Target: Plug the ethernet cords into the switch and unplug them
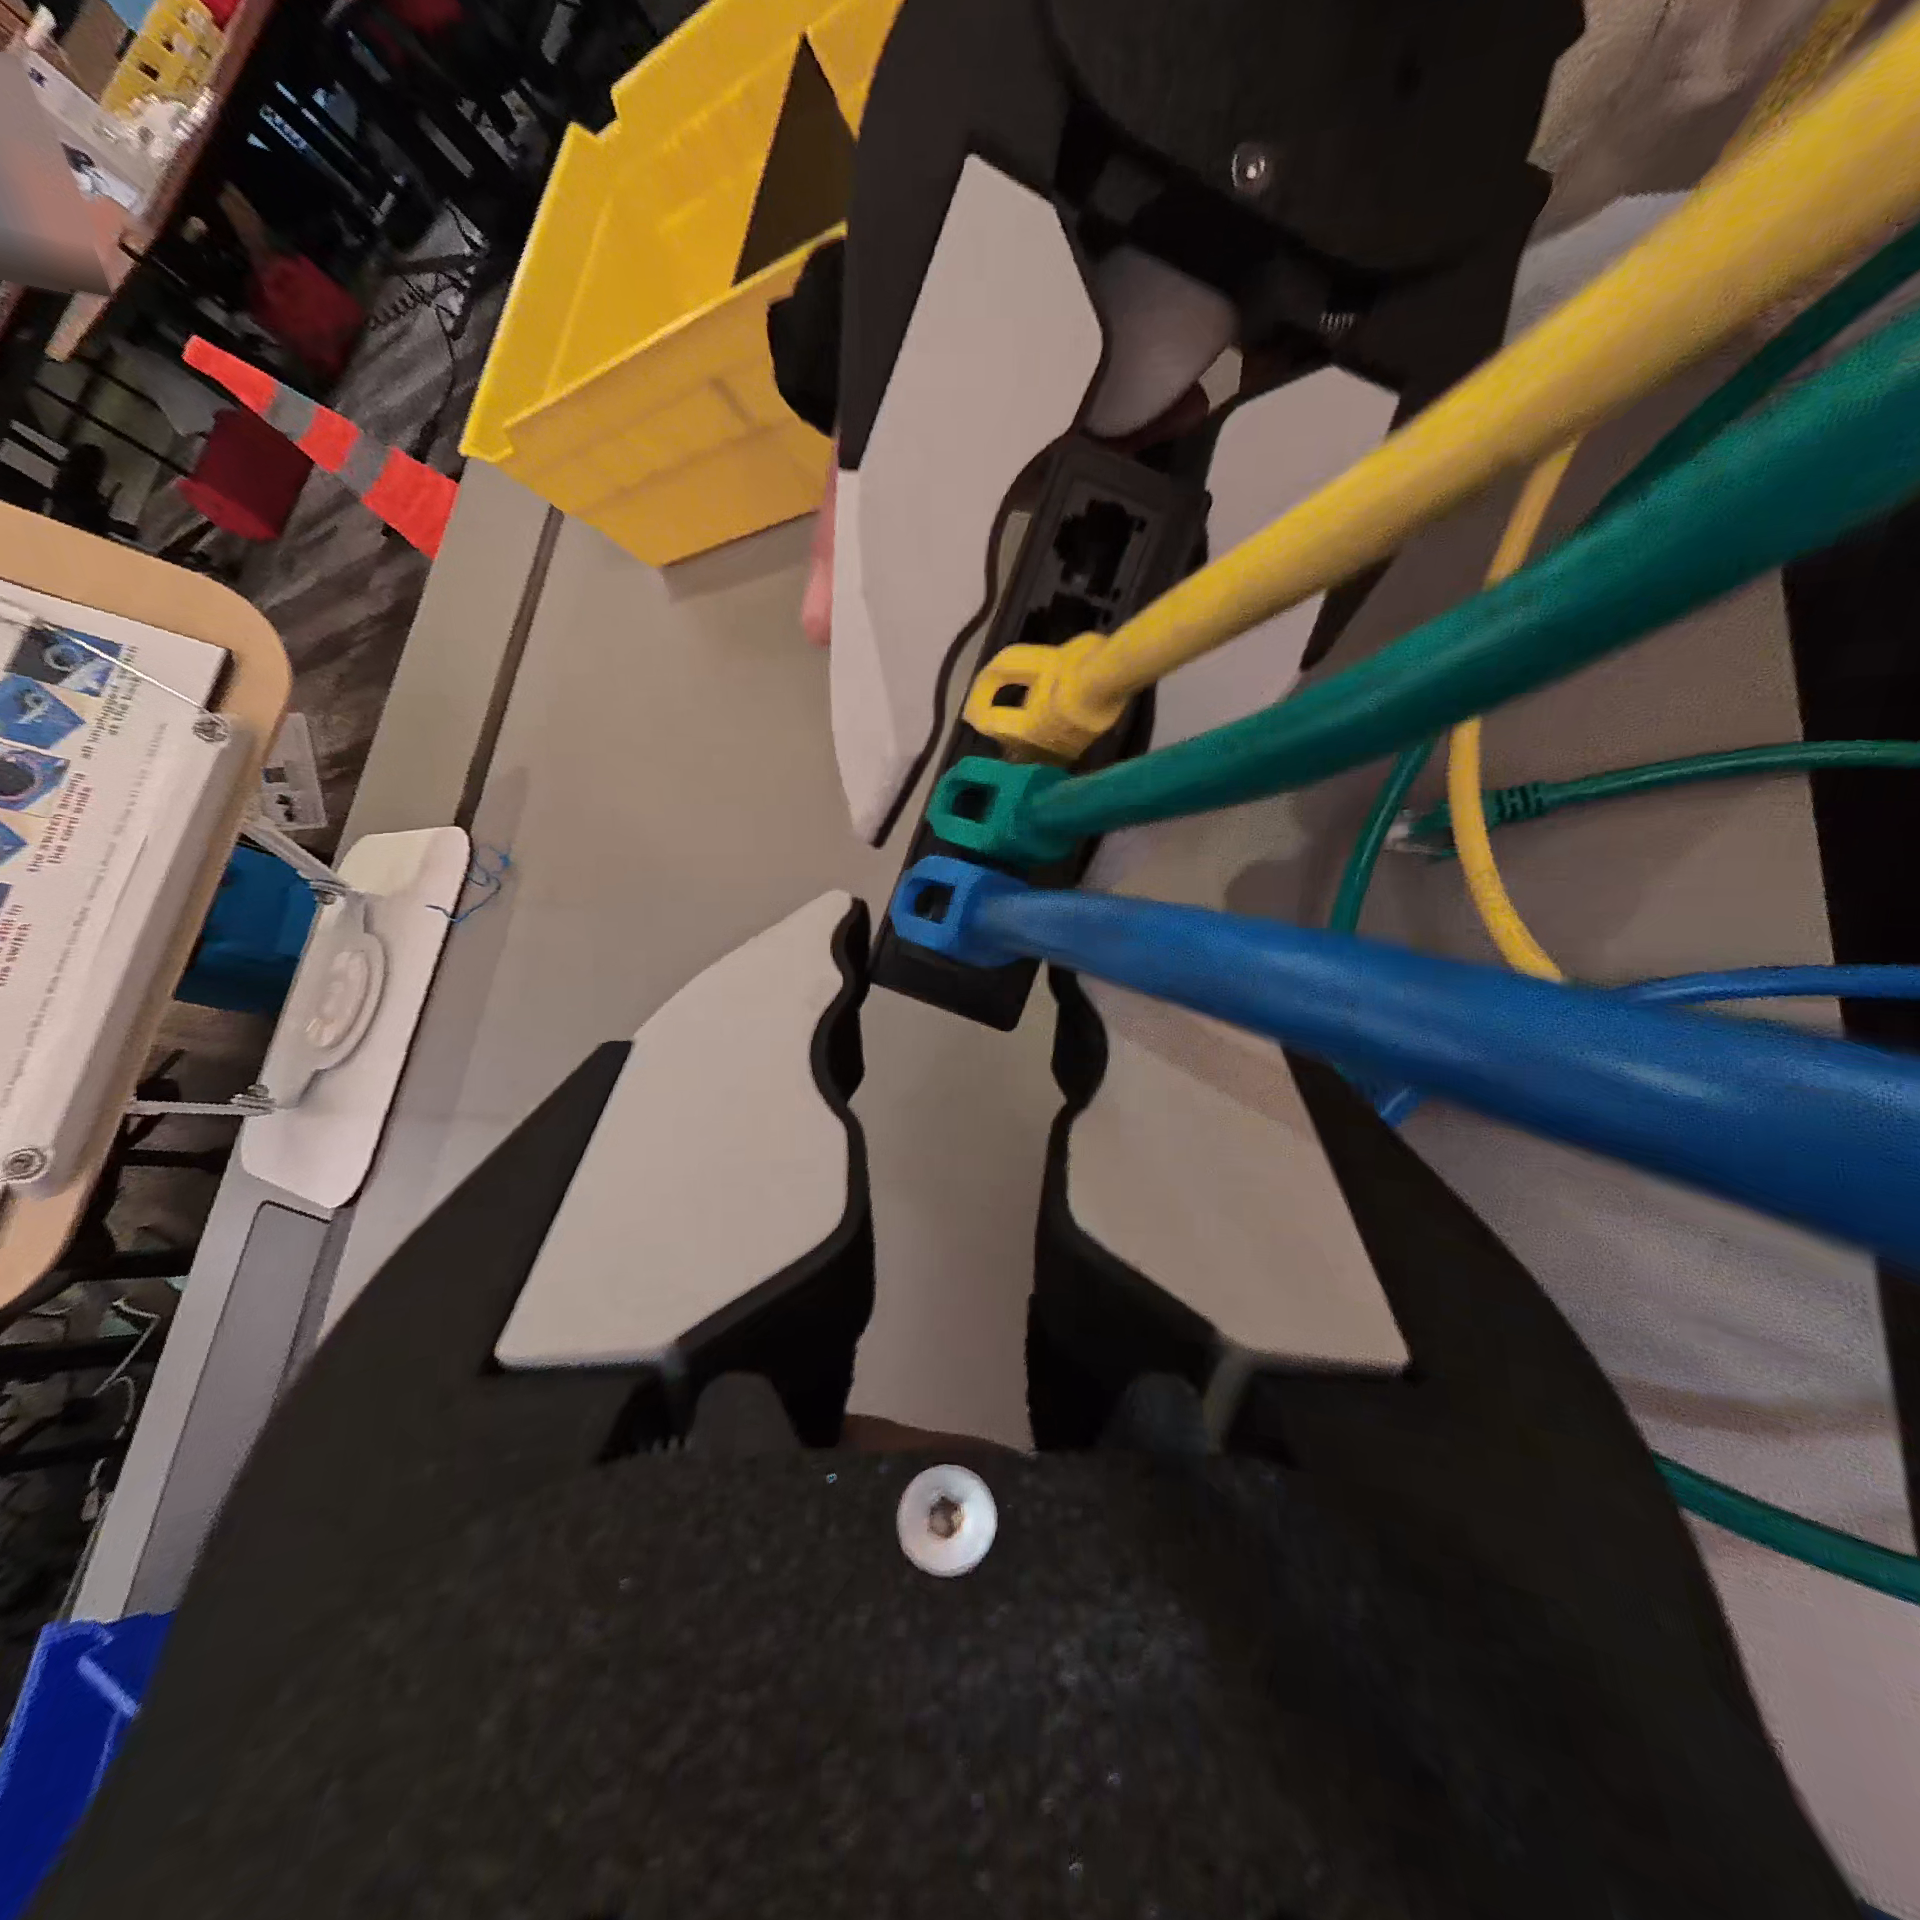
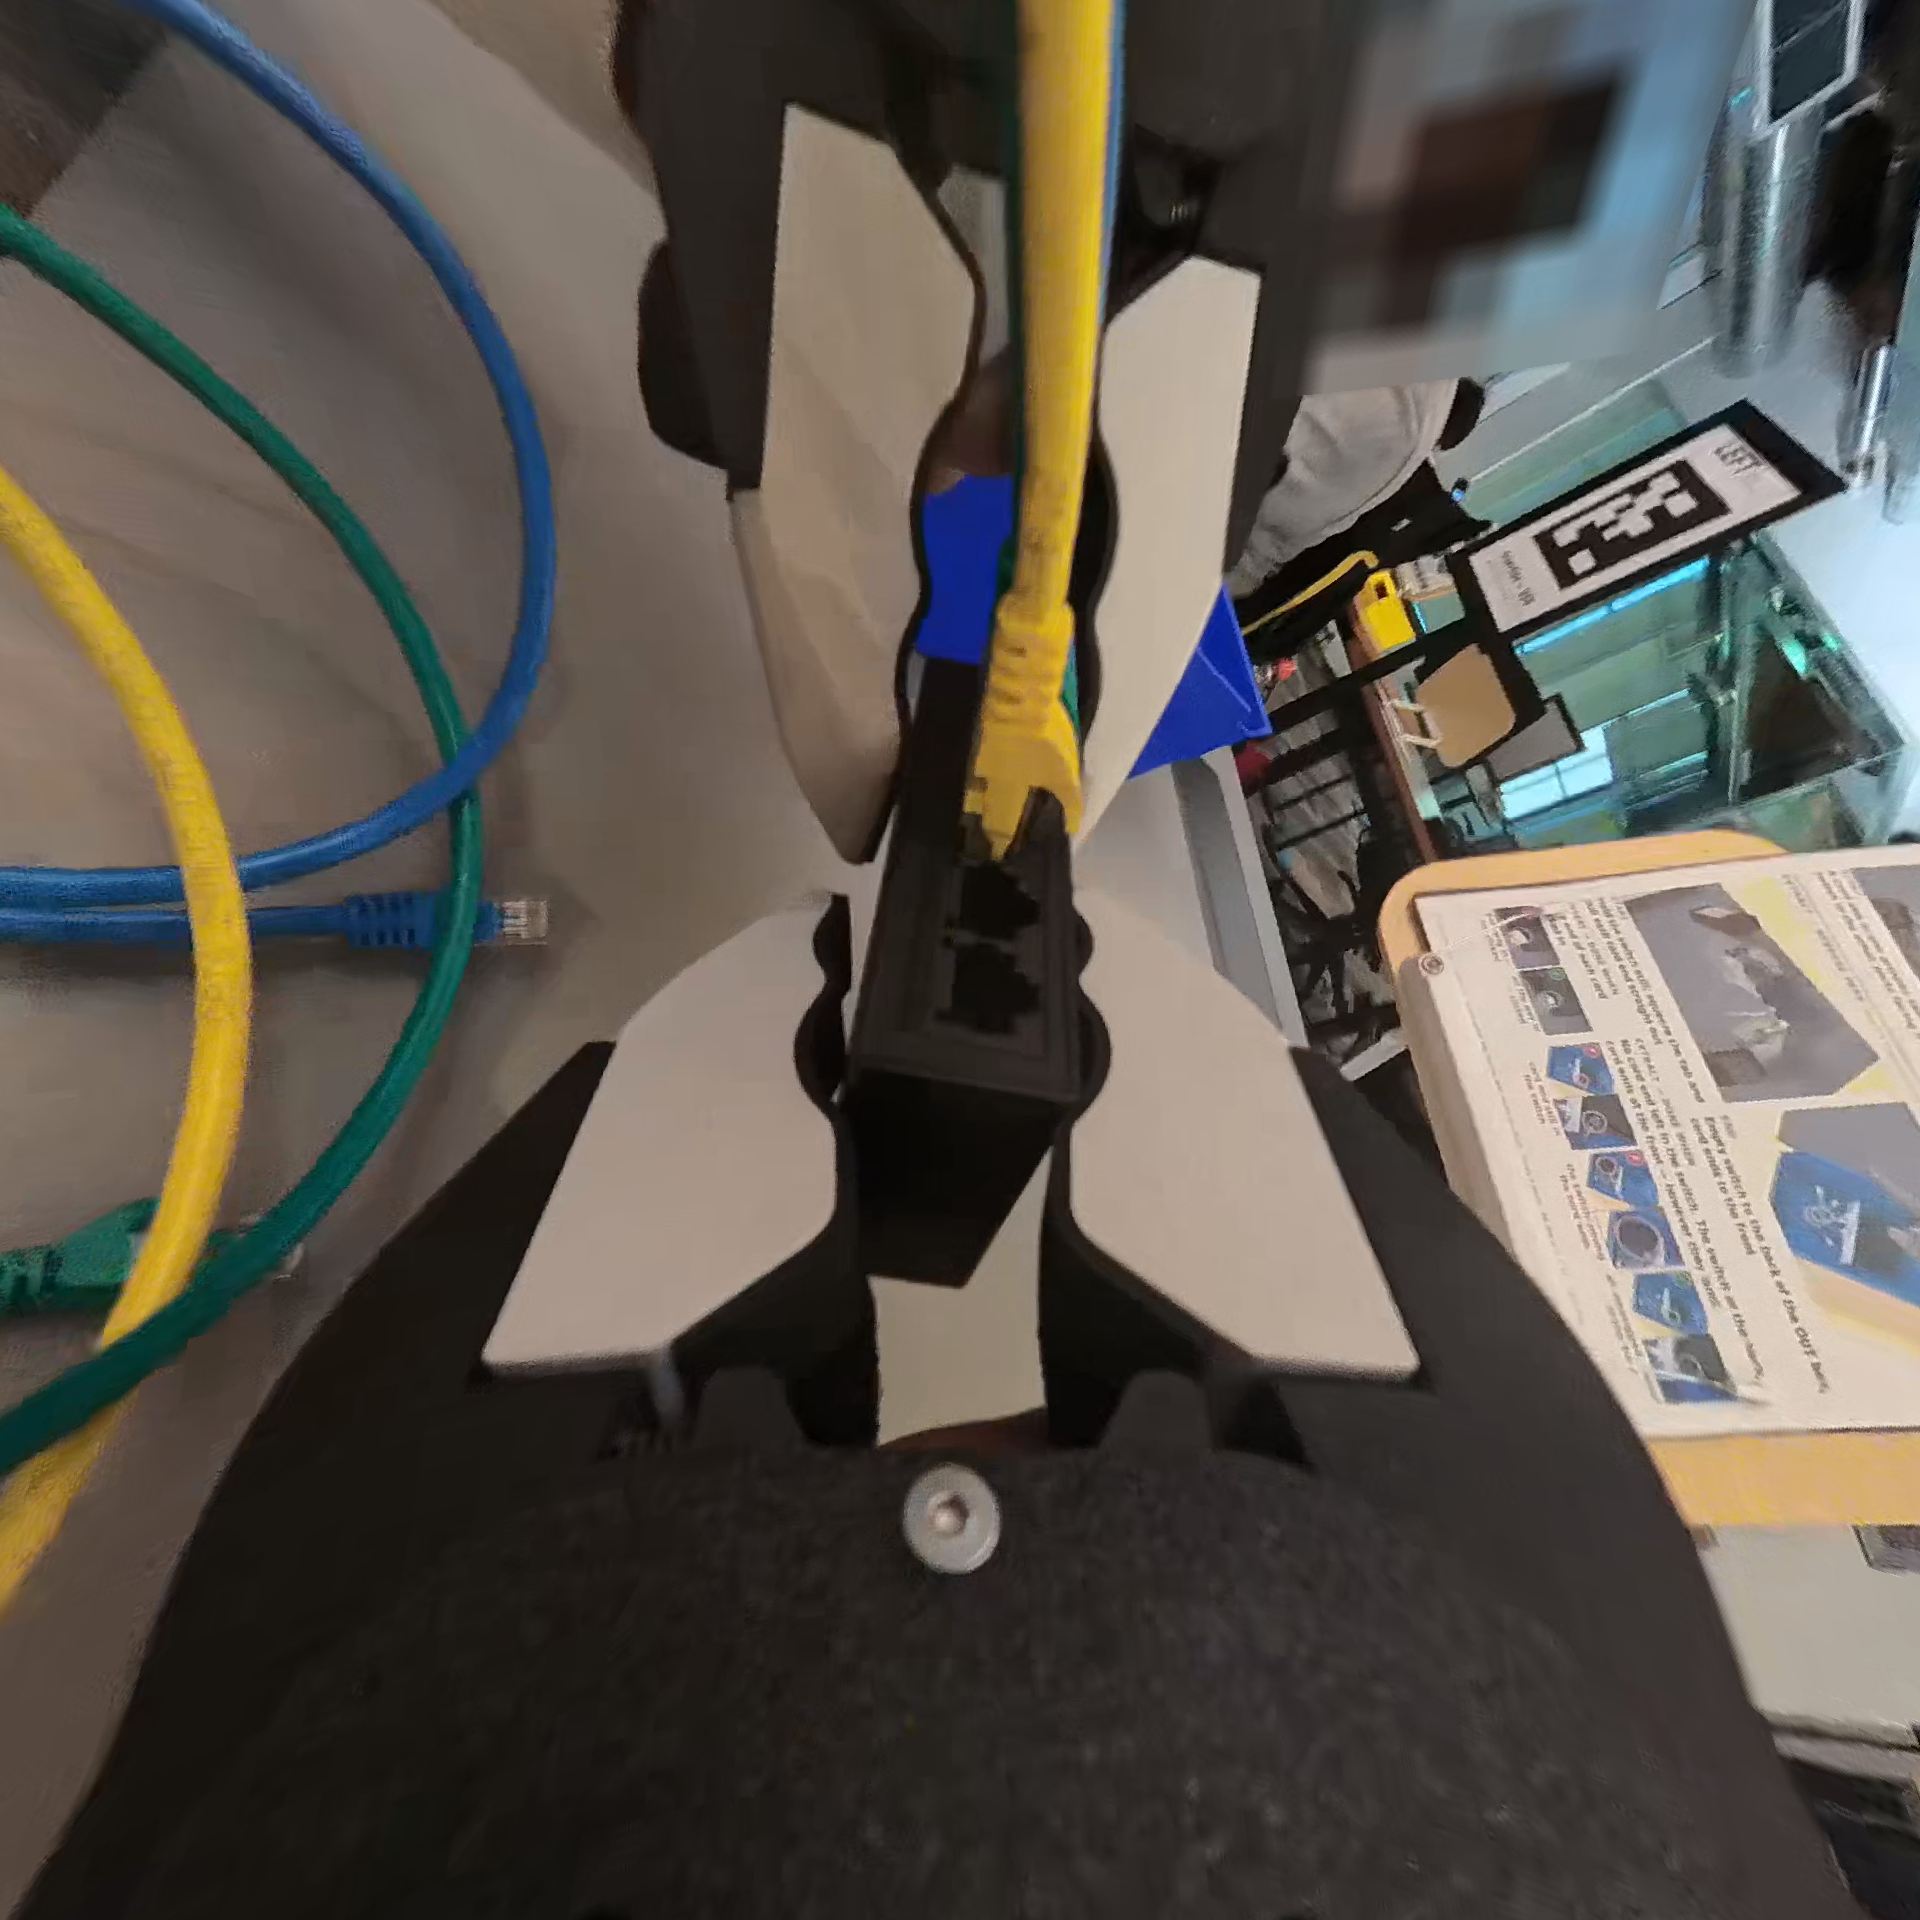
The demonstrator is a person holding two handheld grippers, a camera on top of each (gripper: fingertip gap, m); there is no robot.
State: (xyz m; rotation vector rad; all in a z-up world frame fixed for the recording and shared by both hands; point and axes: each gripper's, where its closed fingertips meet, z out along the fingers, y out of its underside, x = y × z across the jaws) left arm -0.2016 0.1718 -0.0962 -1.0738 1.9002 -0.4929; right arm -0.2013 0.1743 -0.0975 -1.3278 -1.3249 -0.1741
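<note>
switch (image 2: 961, 1049): black, on the grey table (image 1: 665, 790), clamped at one end by right gripper (image 2: 961, 1023) | left gripper (image 1: 961, 966): jaws pinched on the opposite end | yellow cord (image 1: 1039, 694), green cord (image 1: 987, 802), blue cord (image 1: 940, 902) plugged in; two ports bare | printed instruction sheet (image 2: 1683, 1122) nearby, text blurred | loose cord ends partly cut off

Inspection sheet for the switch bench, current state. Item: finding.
Surface: grey table, cords looped on it.
Job's things: black switch, three ports filled, two empty.
Clutter: yellow bin on the table; blue bin by its edge; instruction sheet on a stand.
Grippers: left gripper and right gripper shut on opposite ends of the switch.
Cables: yellow cord, green cord, blue cord plugged side by side; blue free end and green free end loose on the table.
Surroundings: striped tape, marker tag.
</note>
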